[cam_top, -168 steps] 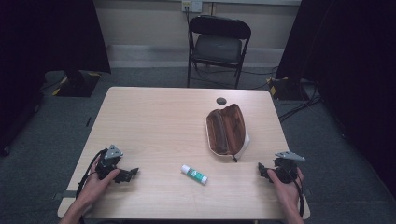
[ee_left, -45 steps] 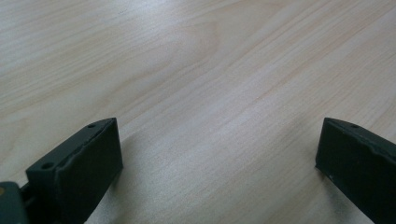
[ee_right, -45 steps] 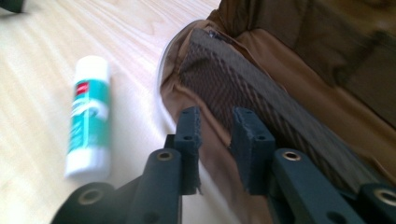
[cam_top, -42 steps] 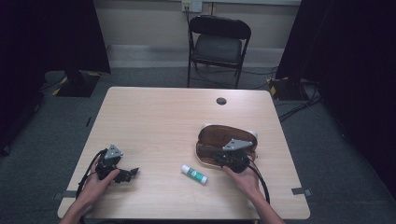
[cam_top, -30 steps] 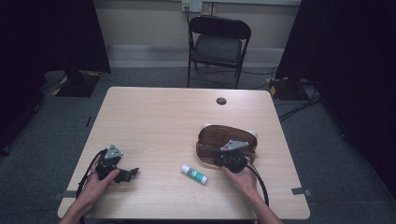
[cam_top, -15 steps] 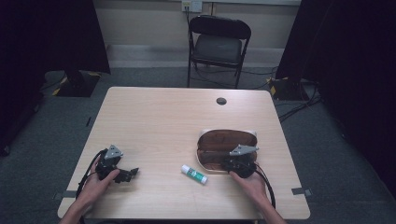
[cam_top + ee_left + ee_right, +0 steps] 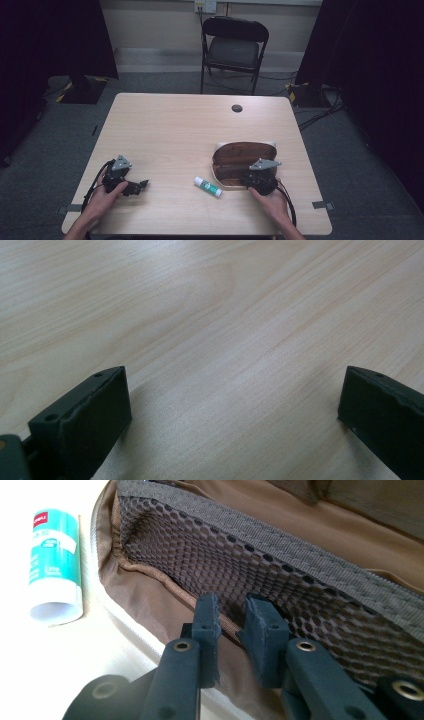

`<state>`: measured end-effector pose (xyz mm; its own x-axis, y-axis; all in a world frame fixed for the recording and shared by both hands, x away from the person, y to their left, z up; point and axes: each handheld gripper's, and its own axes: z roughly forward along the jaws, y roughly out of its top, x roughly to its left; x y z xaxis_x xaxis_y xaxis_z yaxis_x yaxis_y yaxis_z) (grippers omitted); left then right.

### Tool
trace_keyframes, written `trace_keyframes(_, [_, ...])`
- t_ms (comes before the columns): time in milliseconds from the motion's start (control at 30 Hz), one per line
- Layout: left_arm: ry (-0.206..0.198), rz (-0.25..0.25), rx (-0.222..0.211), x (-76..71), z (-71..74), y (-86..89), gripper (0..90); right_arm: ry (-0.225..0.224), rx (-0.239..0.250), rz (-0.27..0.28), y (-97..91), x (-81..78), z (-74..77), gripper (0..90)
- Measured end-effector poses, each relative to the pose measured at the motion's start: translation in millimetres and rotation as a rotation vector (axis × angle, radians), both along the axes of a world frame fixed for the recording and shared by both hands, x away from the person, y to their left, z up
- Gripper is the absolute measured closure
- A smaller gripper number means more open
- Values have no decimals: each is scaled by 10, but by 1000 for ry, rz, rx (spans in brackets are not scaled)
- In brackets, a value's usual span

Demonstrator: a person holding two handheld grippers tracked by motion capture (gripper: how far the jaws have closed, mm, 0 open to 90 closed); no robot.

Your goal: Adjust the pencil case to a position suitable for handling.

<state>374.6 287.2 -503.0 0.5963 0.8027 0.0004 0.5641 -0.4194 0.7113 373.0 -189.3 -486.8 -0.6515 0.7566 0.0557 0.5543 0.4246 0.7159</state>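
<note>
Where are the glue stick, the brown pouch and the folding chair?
glue stick [image 7: 208, 186], high view, middle of the tube.
brown pouch [image 7: 239, 157], high view, open inside.
folding chair [image 7: 235, 51], high view, seat.

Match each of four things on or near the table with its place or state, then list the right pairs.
Things:
1. pouch
2. glue stick
3. left gripper
4. chair

Places or states:
A. beyond the table's far edge
B. fingers wide apart over bare wood
C. lies open, its near edge pinched by the right gripper
D. lies on the table just left of the pouch

Pairs: 1-C, 2-D, 3-B, 4-A
</note>
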Motion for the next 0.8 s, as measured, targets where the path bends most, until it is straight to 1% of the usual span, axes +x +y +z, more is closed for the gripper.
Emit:
trace_keyframes(133, [-1,-1,0,1,0,1,0,1,0,-20,3,-36,0,757])
trace_keyframes(200, [-1,-1,-1,1,0,0,0,-4,-5,-18,11,-41,0,757])
trace_keyframes(400, [-1,-1,0,1,0,1,0,4,-2,-26,10,-53,3,756])
trace_keyframes(467, [-1,-2,-1,1,0,0,0,10,4,-27,-3,-88,5,756])
trace_keyframes(533, [-2,-2,1,0,0,0,1,6,1,-25,-1,-98,6,756])
trace_keyframes(667, [-5,2,-4,-6,-3,-7,3,21,3,-34,3,-122,14,754])
trace_keyframes(700, [-5,1,-4,-5,-3,-6,2,22,-5,-32,13,-142,21,754])
trace_keyframes(800, [-4,-1,-4,-4,-3,-6,0,32,-9,-31,18,-145,34,723])
